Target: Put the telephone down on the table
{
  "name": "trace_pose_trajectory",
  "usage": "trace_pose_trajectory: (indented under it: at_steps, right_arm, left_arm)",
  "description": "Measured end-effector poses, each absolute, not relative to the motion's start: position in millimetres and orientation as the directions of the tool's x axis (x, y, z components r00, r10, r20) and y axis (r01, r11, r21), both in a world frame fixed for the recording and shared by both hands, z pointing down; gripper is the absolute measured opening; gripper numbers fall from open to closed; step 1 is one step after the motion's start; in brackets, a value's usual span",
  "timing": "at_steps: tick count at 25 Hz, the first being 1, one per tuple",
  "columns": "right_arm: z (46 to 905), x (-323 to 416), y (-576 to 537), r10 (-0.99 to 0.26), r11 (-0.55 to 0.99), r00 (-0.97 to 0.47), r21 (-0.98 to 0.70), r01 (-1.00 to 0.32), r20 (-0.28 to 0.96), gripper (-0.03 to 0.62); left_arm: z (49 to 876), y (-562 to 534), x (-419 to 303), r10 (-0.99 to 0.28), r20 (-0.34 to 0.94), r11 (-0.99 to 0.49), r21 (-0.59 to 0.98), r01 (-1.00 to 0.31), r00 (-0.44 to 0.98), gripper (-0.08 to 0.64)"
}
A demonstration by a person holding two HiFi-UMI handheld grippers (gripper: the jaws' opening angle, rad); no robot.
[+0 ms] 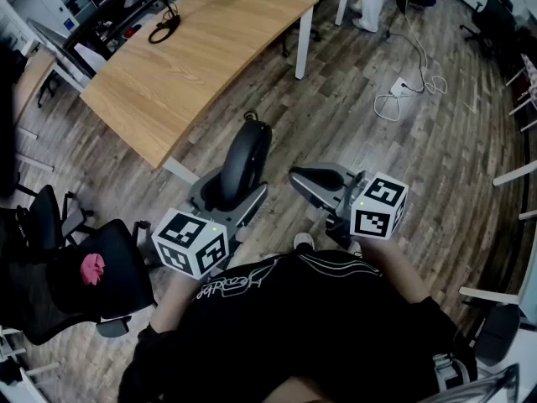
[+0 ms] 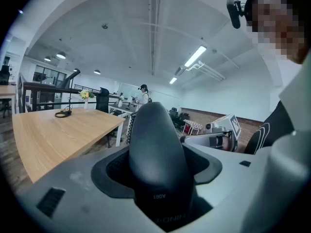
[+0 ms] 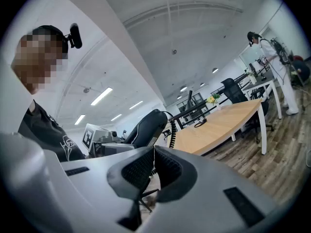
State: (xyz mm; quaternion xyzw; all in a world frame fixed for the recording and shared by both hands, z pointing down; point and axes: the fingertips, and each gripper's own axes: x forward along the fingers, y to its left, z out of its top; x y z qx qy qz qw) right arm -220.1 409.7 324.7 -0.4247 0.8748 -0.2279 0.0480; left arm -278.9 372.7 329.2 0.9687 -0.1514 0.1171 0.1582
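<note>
Left gripper view: a black, rounded plastic telephone handset (image 2: 155, 149) stands upright and fills the gap between the jaws.
Left gripper (image 1: 233, 193): jaws spread wide, pinching the handset's lower end.
Right gripper (image 3: 153, 161): jaws pressed together, nothing between them.
Handset's place: held over the plank floor (image 1: 377, 158), near the light wooden table (image 1: 193, 49) but not touching it.

The left tool (image 1: 228, 201) is held out in front of the person's chest, short of the near edge of the table (image 1: 193, 65). Its jaws stand wide, clamped on the telephone handset (image 1: 244, 159). The right tool (image 1: 317, 180) is level beside it, farther from the table, with its jaws closed together and nothing between them.
</note>
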Motion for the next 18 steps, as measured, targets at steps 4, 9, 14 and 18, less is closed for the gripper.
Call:
trace_pose_trajectory:
  at_steps: [4,9,14,18]
  right_arm:
    - [322,-210,408,-0.761,0.540,-0.640,-0.444,-0.715,0.106,0.040]
    - [313,-185,411,-0.759,0.549,-0.647,-0.461,-0.697,0.074,0.040]
    - [309,-150,412,-0.769,0.546,-0.636,-0.456,-0.703,0.058,0.040]
    - [310,-112,421,-0.787,0.528,-0.615,-0.452,-0.719,0.058,0.040]
  left_arm:
    - [328,371,-267,-0.257,0.281,-0.903,0.272,-0.334,0.925,0.291]
    - [325,371,-242,-0.252,0.283,-0.899,0.284,-0.332,0.925,0.291]
    - [324,370,-206,-0.241,0.286,-0.900,0.291,-0.324,0.927,0.291]
    - [321,376,-163,-0.204,0.274,-0.911,0.298,-0.284,0.940,0.291]
